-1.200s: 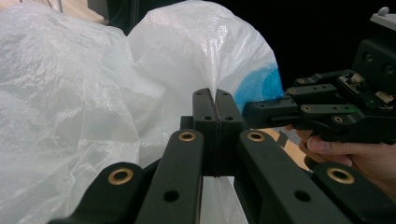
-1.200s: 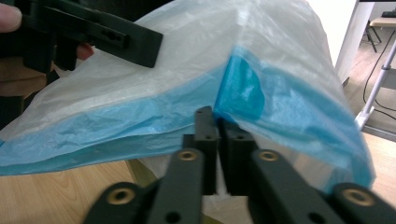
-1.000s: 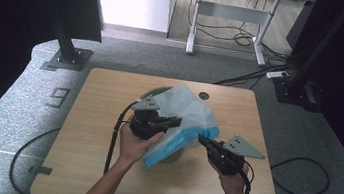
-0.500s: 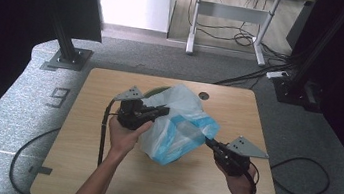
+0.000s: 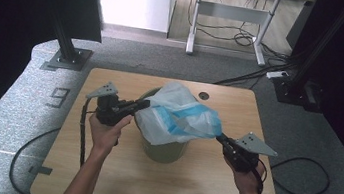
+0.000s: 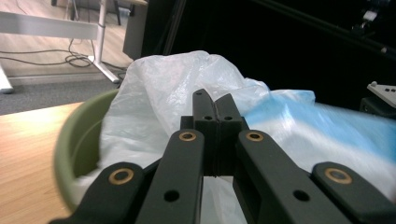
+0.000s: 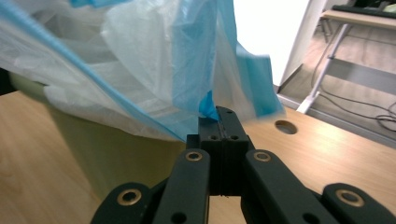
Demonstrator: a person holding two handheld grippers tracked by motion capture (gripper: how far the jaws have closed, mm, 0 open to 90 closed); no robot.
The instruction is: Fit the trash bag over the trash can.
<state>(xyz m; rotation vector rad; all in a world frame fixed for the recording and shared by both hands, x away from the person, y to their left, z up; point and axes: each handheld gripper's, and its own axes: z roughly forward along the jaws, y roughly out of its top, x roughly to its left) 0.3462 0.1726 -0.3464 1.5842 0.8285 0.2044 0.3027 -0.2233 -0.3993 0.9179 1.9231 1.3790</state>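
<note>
At centre frame, the left gripper (image 5: 145, 104) was clamped tight on the white-and-blue plastic bag (image 5: 177, 118), which draped over the green bin (image 5: 165, 151) and hid its mouth. The right gripper (image 5: 219, 137) pinched the bag's blue edge, lower right.

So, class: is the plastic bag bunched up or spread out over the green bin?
Spread out. The plastic bag is stretched between the left gripper and right gripper above the green bin.
</note>
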